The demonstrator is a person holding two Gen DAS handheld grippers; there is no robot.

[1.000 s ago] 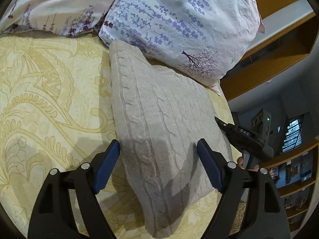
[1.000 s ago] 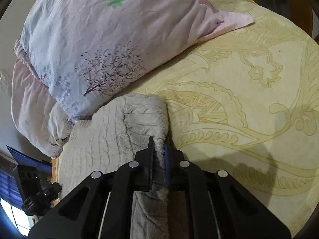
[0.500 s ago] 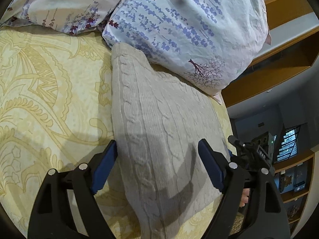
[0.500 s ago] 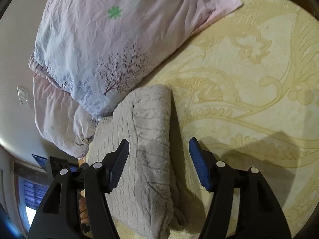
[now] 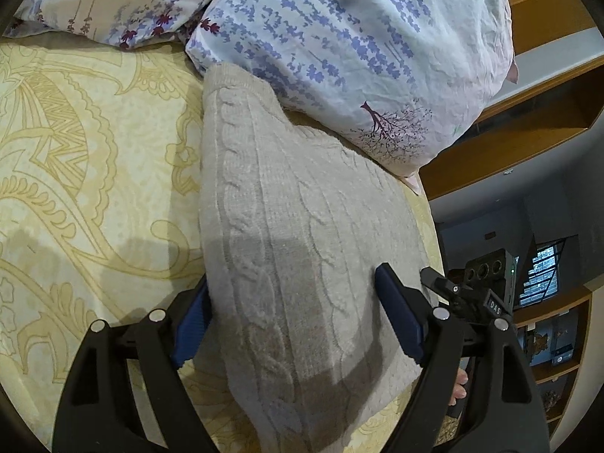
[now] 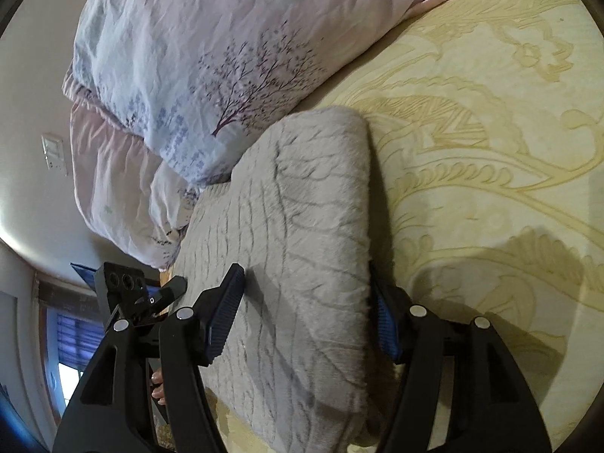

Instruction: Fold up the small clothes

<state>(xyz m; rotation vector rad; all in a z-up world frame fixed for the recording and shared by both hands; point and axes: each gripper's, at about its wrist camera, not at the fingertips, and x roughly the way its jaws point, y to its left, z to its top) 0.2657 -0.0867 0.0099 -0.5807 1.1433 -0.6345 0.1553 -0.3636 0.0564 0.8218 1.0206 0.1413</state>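
Yellow paisley-patterned bedsheet (image 5: 94,173) spreads under us, with a floral blue-and-pink pillow (image 5: 358,56) at its head; our folded beige cable-knit sweater (image 5: 294,249) lies on the sheet, its far corner touching the pillow; our left gripper (image 5: 292,321) and right gripper (image 6: 304,315) both stand released, blue pads straddling the sweater; white letters "DAS" show on the right gripper seen beyond the left one, the rest cut off.
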